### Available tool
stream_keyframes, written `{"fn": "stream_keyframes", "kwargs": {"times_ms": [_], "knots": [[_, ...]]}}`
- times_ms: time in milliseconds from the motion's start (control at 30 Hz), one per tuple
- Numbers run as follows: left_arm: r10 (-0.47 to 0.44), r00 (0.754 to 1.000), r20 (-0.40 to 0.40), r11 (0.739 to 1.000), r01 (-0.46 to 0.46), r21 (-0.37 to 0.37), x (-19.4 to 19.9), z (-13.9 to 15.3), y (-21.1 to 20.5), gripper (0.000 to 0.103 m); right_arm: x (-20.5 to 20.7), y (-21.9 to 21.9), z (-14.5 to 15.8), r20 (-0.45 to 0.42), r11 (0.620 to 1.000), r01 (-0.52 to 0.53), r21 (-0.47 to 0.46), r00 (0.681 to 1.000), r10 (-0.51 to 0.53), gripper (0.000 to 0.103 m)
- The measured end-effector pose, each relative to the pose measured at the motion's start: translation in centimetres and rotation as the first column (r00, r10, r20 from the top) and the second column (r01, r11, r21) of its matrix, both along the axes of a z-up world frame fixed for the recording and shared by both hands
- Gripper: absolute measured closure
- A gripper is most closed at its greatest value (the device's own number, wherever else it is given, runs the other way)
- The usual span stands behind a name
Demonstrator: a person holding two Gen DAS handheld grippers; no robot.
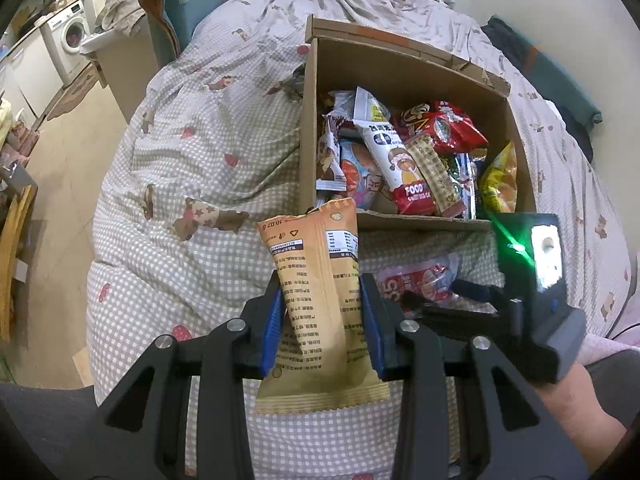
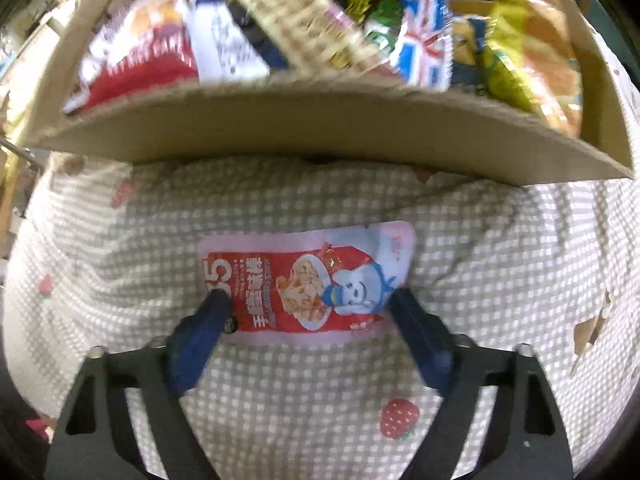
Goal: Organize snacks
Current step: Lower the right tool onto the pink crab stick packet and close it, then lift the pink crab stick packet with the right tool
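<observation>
My left gripper (image 1: 321,284) is shut on a tan snack packet (image 1: 316,264), which stands upright above the checked bedspread in front of an open cardboard box (image 1: 307,140) holding several snack packs. A pink and red packet (image 2: 308,280) with a white cartoon figure lies flat on the bedspread just before the box's near wall (image 2: 320,128). My right gripper (image 2: 308,300) points down over it, one blue fingertip (image 2: 218,304) at each end of the packet, which looks unbent. The left wrist view shows the right gripper's black body (image 1: 532,272) over that same packet (image 1: 416,280).
The box sits on a bed with a checked, strawberry-print cover (image 1: 200,152). A floor, a washing machine (image 1: 68,36) and a wooden chair (image 1: 12,248) lie to the left. Dark clothes (image 1: 536,64) lie on the bed's far right. A person's hand (image 1: 572,412) holds the right gripper.
</observation>
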State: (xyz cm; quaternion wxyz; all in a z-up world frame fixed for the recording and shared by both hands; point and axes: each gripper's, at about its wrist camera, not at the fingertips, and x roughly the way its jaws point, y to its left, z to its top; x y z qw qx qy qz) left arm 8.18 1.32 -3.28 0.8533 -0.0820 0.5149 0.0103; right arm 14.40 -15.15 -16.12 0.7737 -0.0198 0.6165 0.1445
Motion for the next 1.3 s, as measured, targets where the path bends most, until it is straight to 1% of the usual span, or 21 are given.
{"fn": "stream_keyframes", "kwargs": {"times_ms": [33,67,100,133,267,367,400,467,500,533,567,633,767,800,867,900,967,1000,1100,1200,1300], "knots": [[-0.001,1.000,0.002,1.000,0.001,0.001,0.0,0.0,0.0,0.071,-0.3,-0.4,0.3,0.002,1.000,0.002,0.006,1.000,-0.002,0.056],[-0.001,1.000,0.002,1.000,0.001,0.000,0.0,0.0,-0.1,0.071,-0.5,-1.0,0.3,-0.015,1.000,-0.002,0.029,1.000,0.002,0.070],[-0.003,1.000,0.001,1.000,0.003,-0.003,0.0,0.0,-0.1,0.071,-0.7,-1.7,0.1,-0.042,0.999,0.003,0.045,0.999,-0.001,0.097],[-0.005,1.000,0.001,1.000,0.005,-0.004,0.0,0.0,-0.2,0.071,-0.9,-2.3,-0.2,-0.059,0.998,0.013,0.062,0.998,-0.009,0.099],[-0.002,1.000,0.005,1.000,0.002,-0.003,-0.1,0.1,0.0,0.071,-2.1,-3.8,-0.4,-0.111,0.987,0.001,0.158,0.994,0.017,0.099],[0.016,1.000,0.008,1.000,-0.016,-0.012,-0.3,0.3,0.5,0.071,-3.6,-4.9,0.7,-0.084,0.986,0.004,0.166,0.996,0.010,0.098],[0.022,1.000,0.008,1.000,-0.022,-0.016,-0.4,0.3,0.7,0.071,-3.6,-5.4,1.1,-0.070,0.986,0.023,0.168,0.998,-0.011,0.092],[0.029,1.000,0.008,0.999,-0.029,-0.016,-0.4,0.3,0.8,0.071,-3.1,-7.1,1.6,-0.054,0.979,0.091,0.183,0.995,-0.083,0.074],[0.030,0.999,0.009,0.999,-0.030,-0.015,-0.4,0.3,0.9,0.071,-2.7,-7.8,1.8,-0.048,0.973,0.121,0.194,0.992,-0.114,0.043],[0.033,0.999,0.010,0.999,-0.032,-0.014,-0.4,0.3,1.0,0.071,-2.1,-8.0,2.1,-0.036,0.968,0.142,0.208,0.990,-0.137,0.019],[0.036,0.999,0.011,0.999,-0.036,-0.012,-0.4,0.3,1.0,0.071,-1.2,-8.2,2.3,-0.018,0.965,0.152,0.216,0.988,-0.151,0.016],[0.043,0.999,0.010,0.999,-0.043,-0.010,-0.3,0.2,1.2,0.071,0.4,-8.4,2.0,-0.004,0.969,0.147,0.198,0.989,-0.149,0.016],[0.056,0.998,-0.004,0.998,-0.056,-0.012,-0.2,-0.2,1.6,0.071,2.6,-8.2,1.0,-0.056,0.953,0.109,0.282,0.994,-0.097,0.019],[0.060,0.998,-0.004,0.998,-0.060,-0.013,-0.2,-0.2,1.7,0.071,3.0,-8.0,1.1,-0.058,0.954,0.085,0.289,0.996,-0.071,0.021],[0.065,0.998,-0.003,0.998,-0.065,-0.018,-0.1,-0.2,1.8,0.071,2.7,-7.6,1.1,-0.079,0.953,0.048,0.299,0.997,-0.026,0.032],[0.067,0.998,-0.001,0.998,-0.067,-0.022,-0.1,-0.1,1.8,0.071,2.4,-7.2,1.1,-0.087,0.949,0.032,0.313,0.996,-0.005,0.041],[0.071,0.998,0.000,0.997,-0.071,-0.033,0.1,0.1,1.8,0.071,1.4,-6.9,1.7,-0.082,0.943,-0.015,0.333,0.996,0.044,0.070],[0.070,0.998,0.003,0.997,-0.070,-0.040,0.1,0.2,1.8,0.071,0.9,-6.4,1.8,-0.080,0.939,-0.040,0.342,0.994,0.071,0.090],[0.064,0.998,0.019,0.997,-0.064,-0.038,0.3,0.6,1.5,0.071,-0.6,-5.4,2.2,-0.080,0.925,-0.115,0.363,0.985,0.153,0.090],[0.072,0.997,0.027,0.997,-0.071,-0.039,0.2,0.9,1.8,0.071,-1.5,-5.2,3.0,-0.102,0.880,-0.135,0.455,0.974,0.202,0.090],[0.094,0.995,0.021,0.994,-0.093,-0.052,0.1,0.9,2.5,0.071,-2.7,-3.5,1.8,-0.196,0.846,-0.160,0.509,0.935,0.294,0.085]]}}
